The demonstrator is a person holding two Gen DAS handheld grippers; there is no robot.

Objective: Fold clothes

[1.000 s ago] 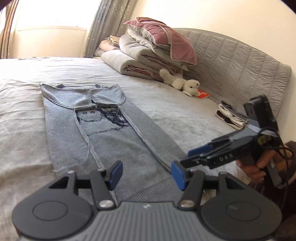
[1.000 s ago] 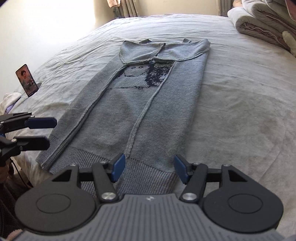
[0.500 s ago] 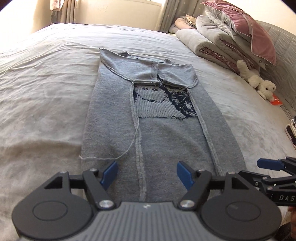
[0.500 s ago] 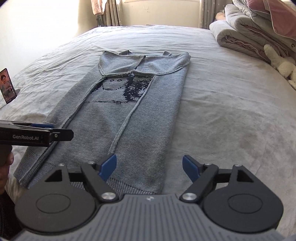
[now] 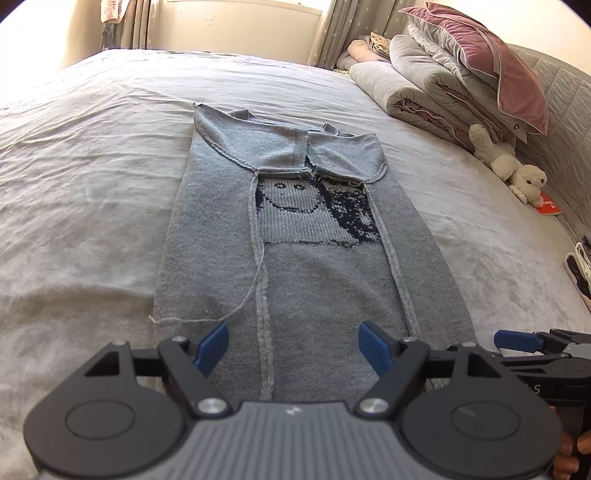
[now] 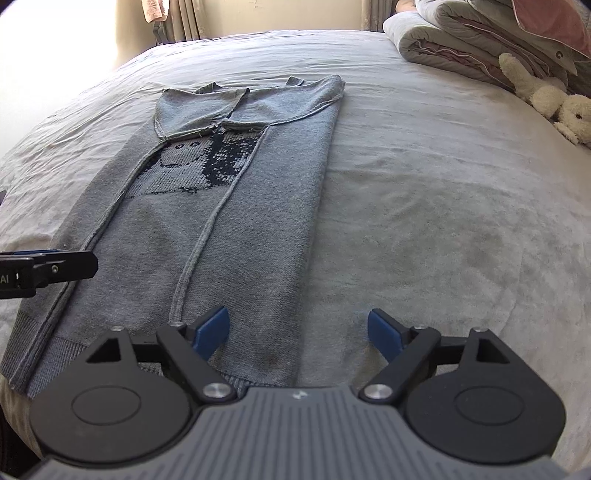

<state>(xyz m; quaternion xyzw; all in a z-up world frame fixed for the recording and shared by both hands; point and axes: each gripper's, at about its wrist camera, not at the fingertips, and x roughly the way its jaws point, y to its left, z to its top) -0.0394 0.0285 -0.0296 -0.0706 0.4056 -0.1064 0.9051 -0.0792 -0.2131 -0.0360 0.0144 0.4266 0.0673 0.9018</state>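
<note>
One grey sweater (image 5: 295, 266), sleeves folded in, flat.

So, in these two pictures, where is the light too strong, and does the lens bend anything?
Left wrist view: the window is blown out white, and the bed bulges under the fisheye lens. Right wrist view: glare washes out the top-left corner, and the sweater stays sharp, though its straight edges curve.

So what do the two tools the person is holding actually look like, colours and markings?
Both match: the left tool and the right tool have black linkage arms with silver pivot screws, round black discs on either side, a ribbed grey body with a small white mark, and blue pads on the fingertips. White lettering runs along the side of each, only partly readable.
</note>
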